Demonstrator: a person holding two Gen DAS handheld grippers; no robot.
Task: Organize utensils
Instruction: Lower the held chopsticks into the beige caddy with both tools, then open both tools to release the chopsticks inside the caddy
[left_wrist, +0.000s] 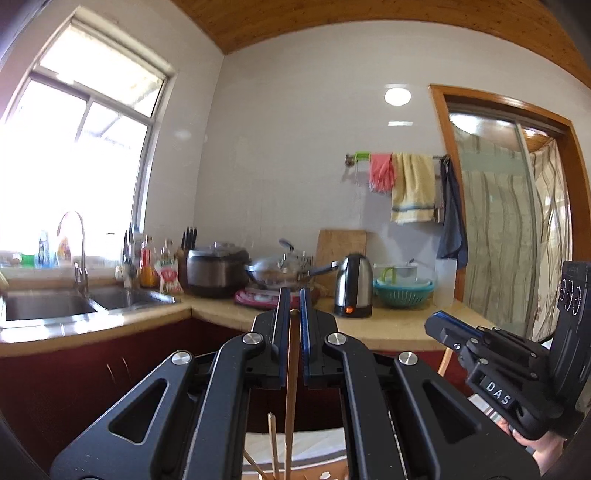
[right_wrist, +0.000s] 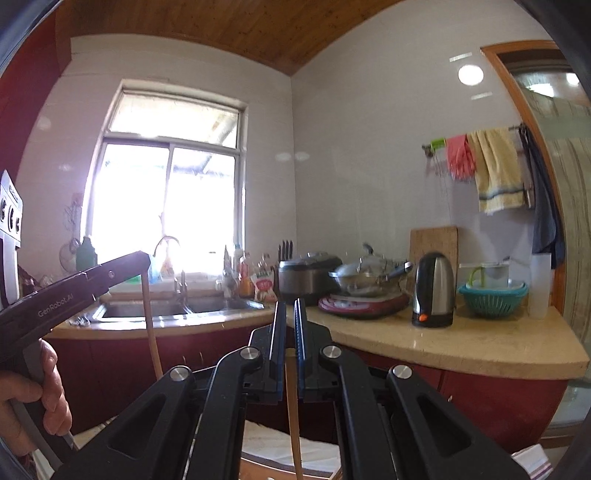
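Observation:
In the left wrist view my left gripper is shut on a thin wooden chopstick that hangs down between its blue-edged pads. A few more chopstick ends stick up below it. At the right edge the right gripper grips another chopstick. In the right wrist view my right gripper is shut on its chopstick, which hangs straight down. To the left, a hand holds the left gripper, with a chopstick dangling from its tip. Both grippers point level, above the floor in front of the counter.
An L-shaped beige counter on red cabinets lies ahead, with a steel sink and tap under the window. A rice cooker, wok, kettle and teal colander stand on it. A white cloth lies below.

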